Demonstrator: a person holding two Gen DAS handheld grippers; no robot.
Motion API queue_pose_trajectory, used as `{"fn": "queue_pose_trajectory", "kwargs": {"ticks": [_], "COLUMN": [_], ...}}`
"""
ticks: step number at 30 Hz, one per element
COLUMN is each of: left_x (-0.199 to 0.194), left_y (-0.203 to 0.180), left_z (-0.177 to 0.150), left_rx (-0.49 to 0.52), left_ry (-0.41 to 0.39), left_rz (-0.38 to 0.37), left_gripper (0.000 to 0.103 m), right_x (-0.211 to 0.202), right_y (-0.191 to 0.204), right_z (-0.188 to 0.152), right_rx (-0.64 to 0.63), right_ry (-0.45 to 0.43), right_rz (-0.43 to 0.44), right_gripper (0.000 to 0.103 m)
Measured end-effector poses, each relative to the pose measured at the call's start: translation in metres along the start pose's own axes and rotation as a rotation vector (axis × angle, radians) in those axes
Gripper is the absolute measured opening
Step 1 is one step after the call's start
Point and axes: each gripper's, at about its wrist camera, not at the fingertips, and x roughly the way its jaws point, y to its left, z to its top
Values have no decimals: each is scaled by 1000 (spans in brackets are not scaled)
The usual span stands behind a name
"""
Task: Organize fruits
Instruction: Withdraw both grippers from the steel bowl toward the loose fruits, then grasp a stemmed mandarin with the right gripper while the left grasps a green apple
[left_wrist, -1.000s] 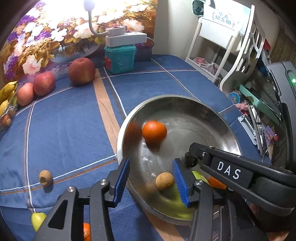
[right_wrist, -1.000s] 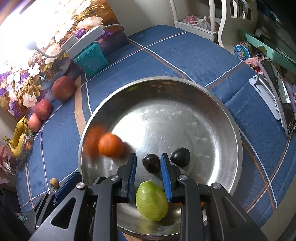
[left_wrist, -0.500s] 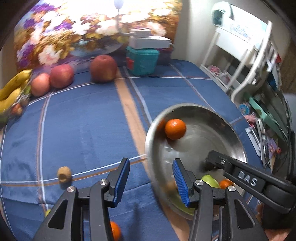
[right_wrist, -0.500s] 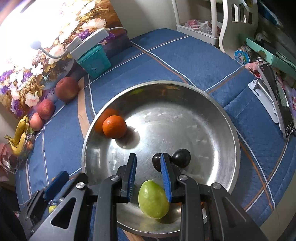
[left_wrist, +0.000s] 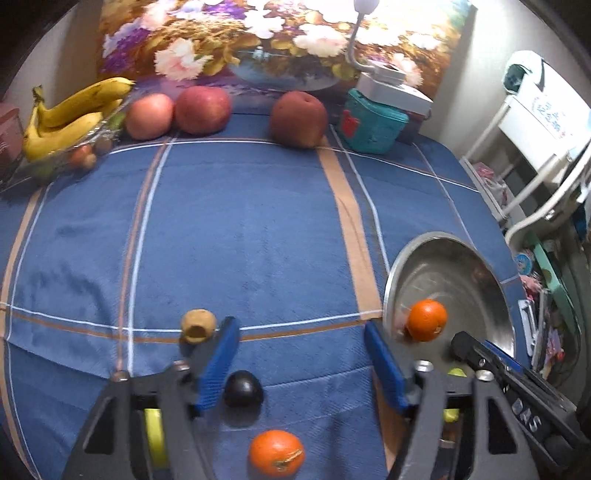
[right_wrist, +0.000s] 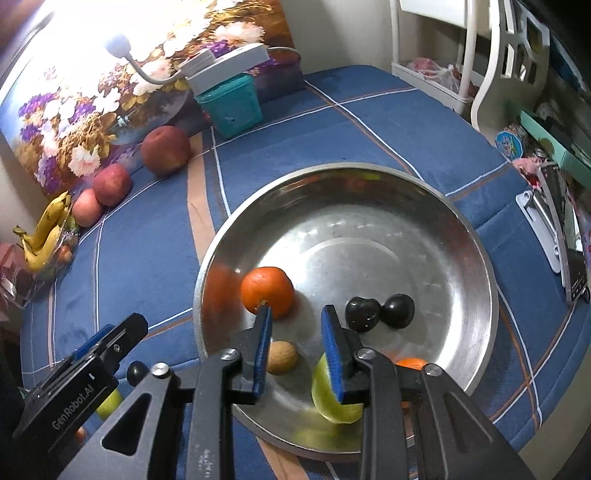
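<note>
Released, dark plum (right_wrist: 362, 314) lies beside right gripper (right_wrist: 295, 334) (opening).

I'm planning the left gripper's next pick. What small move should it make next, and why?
Probably ease the left gripper, its jaws opening and empty, down onto the dark plum lying on the cloth just inside its left finger. It is the nearest loose fruit outside the steel bowl.

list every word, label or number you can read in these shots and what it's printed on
"GenRobot.AI": on the body of the left tongs, seen from the right wrist view.
Light lettering on the body of the right tongs, in the left wrist view: too blurred to read.
Blue print on the white sign on the rack: too small to read.
Round printed tin beside the table: label unreadable.
Nothing else carries text.
</note>
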Motion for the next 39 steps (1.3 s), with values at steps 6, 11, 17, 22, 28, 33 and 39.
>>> {"fn": "queue_pose_trajectory", "kwargs": {"ticks": [6,11,17,22,28,33,39], "left_x": [3,-1,-10,-24,-43,-48,-34], "left_y": [9,21,34,50,84,100,110], "left_z": [-1,-2,-3,-10,-21,-27,-36], "left_rx": [-21,-53,-97,-122,-224,-270,-335], "left_ry": [3,-13,-18,-11,6,44,132], "left_rz": [69,123,129,128,88,84,50], "left_gripper": [100,103,103,103,103,103,103], "right_x": [2,2,-3,-8,-9,-16,-2], "right_y": [4,9,19,34,62,95,120], "right_z": [-2,-5,-9,-16,-33,-50,-68], "right_rx": [-31,-79,-127,-159,-181,-252,-339], "right_ry": [-7,-21,-43,-44,31,61,137], "right_rz": [-19,-53,-60,-40,87,149,151], "right_gripper": [71,90,91,91,91,91,77]}}
